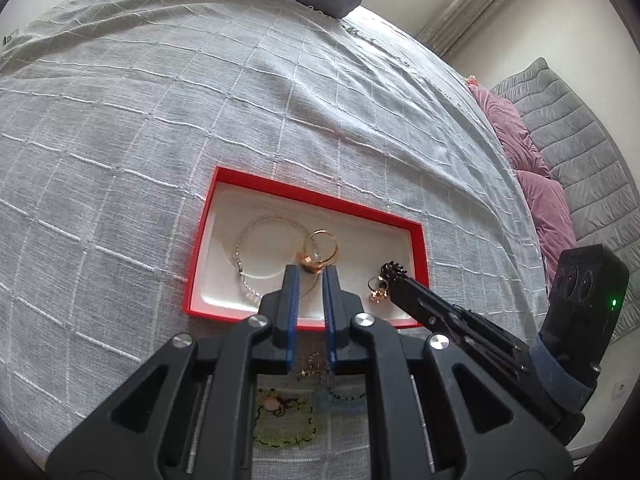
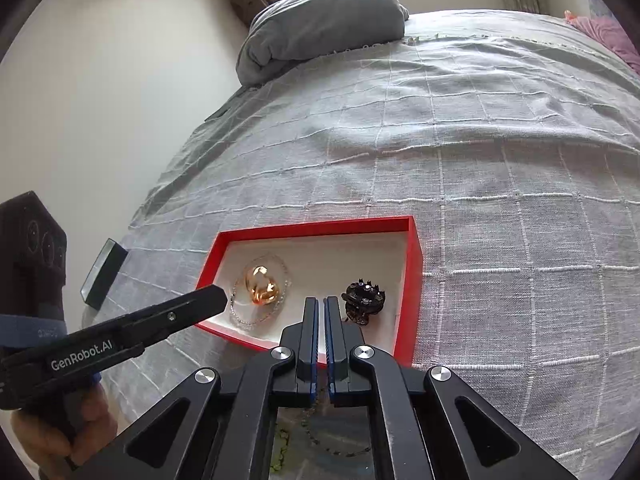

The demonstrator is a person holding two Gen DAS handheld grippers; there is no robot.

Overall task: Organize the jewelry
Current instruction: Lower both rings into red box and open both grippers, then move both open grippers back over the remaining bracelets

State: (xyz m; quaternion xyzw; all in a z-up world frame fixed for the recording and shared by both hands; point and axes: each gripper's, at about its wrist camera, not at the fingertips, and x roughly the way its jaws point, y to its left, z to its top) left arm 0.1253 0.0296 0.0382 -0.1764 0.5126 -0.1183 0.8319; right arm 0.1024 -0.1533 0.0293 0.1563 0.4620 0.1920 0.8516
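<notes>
Jaws: left gripper (image 1: 310,276) nearly closed, empty; right gripper (image 2: 320,306) closed, empty; both above red tray (image 2: 414,280) holding gold rings (image 1: 320,252), frame centre.

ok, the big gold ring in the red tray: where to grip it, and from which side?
Grip the big gold ring across its thin band, coming from above. It leans with the hoop raised over the silver chain, inside the red tray, whose walls block a side approach.

Matte black plastic left claw (image 1: 310,274) and right claw (image 2: 320,304), blue-edged finger pads (image 1: 293,304), round silver pivot screws (image 1: 365,319). White "GenRobot.AI" lettering, blue strap (image 1: 560,376) around black camera block with green light.
</notes>
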